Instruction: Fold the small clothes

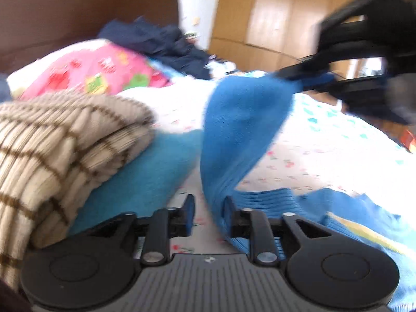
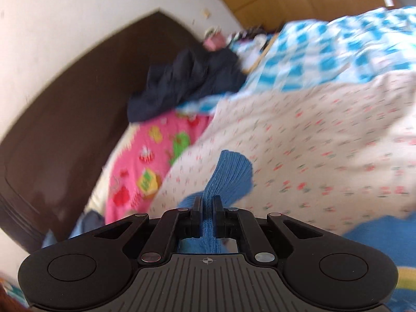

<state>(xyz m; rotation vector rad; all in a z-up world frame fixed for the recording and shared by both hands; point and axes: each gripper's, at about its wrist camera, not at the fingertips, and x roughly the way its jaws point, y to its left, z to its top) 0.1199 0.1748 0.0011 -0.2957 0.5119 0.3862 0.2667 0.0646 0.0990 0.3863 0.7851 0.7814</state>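
Observation:
A small blue knitted garment (image 1: 239, 135) lies on a floral bedsheet (image 1: 325, 150). My right gripper (image 1: 309, 76) is shut on one blue sleeve and holds it lifted and stretched; in the right wrist view the sleeve (image 2: 228, 171) sticks out between its shut fingers (image 2: 208, 202). My left gripper (image 1: 206, 208) is open, low over the sheet, with the sleeve's lower part touching its right finger (image 1: 228, 208). The garment's body with a yellow stripe (image 1: 364, 231) lies to the right.
A folded beige checked knit (image 1: 65, 140) rests on a teal cloth (image 1: 145, 171) at the left. A pink patterned pillow (image 1: 104, 70), dark navy clothes (image 1: 161, 44) and a brown headboard (image 1: 65, 13) are behind. A wooden wardrobe (image 1: 273, 18) stands beyond the bed.

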